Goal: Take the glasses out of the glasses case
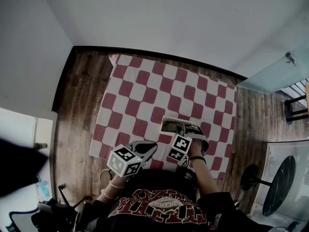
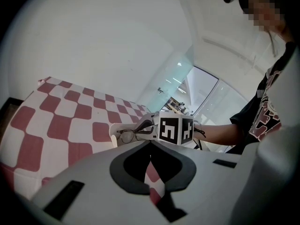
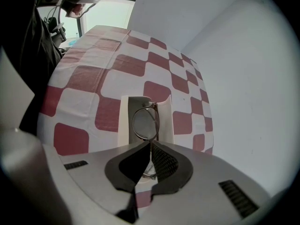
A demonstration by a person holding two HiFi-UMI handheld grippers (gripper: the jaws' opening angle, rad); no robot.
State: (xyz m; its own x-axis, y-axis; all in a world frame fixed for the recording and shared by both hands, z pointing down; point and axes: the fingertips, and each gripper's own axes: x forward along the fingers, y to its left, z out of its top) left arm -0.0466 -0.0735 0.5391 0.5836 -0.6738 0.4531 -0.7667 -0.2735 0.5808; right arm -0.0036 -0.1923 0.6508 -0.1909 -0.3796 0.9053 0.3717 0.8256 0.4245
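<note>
Glasses [image 3: 144,122] in right hand-held gripper [image 3: 150,143]

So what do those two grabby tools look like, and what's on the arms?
The left gripper and right gripper are pale grey with black-lined tongs, each carrying a cube of black-and-white square markers. A dark wristband and a black, red-printed T-shirt are worn.
</note>
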